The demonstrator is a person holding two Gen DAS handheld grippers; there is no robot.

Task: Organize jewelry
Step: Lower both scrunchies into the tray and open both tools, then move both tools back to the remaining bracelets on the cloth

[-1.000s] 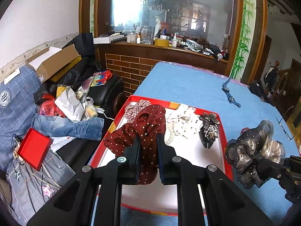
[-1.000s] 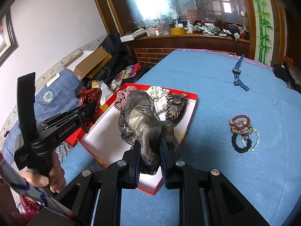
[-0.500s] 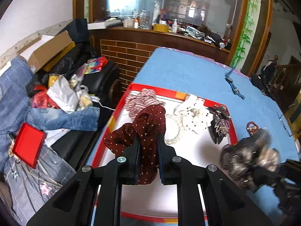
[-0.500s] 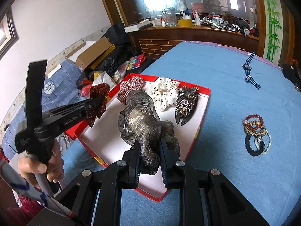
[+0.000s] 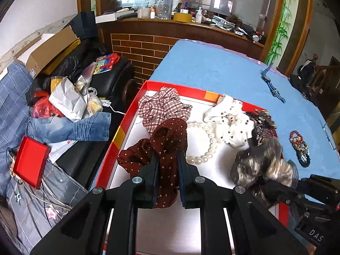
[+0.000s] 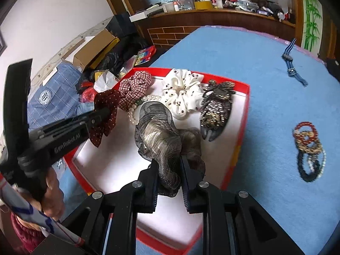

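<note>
The red tray (image 5: 119, 137), white inside, sits on the blue table (image 5: 212, 68) near its edge. Inside lie a checked scrunchie (image 5: 163, 108), a white dotted scrunchie (image 5: 229, 125), a pearl string (image 5: 209, 146) and a beaded hair claw (image 6: 216, 108).

The left gripper (image 5: 167, 167) holds a dark red dotted scrunchie (image 5: 161, 146) above the tray's near left part; its fingers are narrow and pinch the fabric. The right gripper (image 6: 169, 172) has its jaws narrow with a metallic grey scrunchie (image 6: 161, 131) between them, above the tray's white floor. These jaws have just been opening slightly; the fabric remains pressed between the pads.

Bracelets (image 6: 308, 148) lie clustered on the table right of the tray. A striped watch (image 6: 292, 63) lies farther back. A hand (image 6: 52, 193) grasps the left gripper's handle.
</note>
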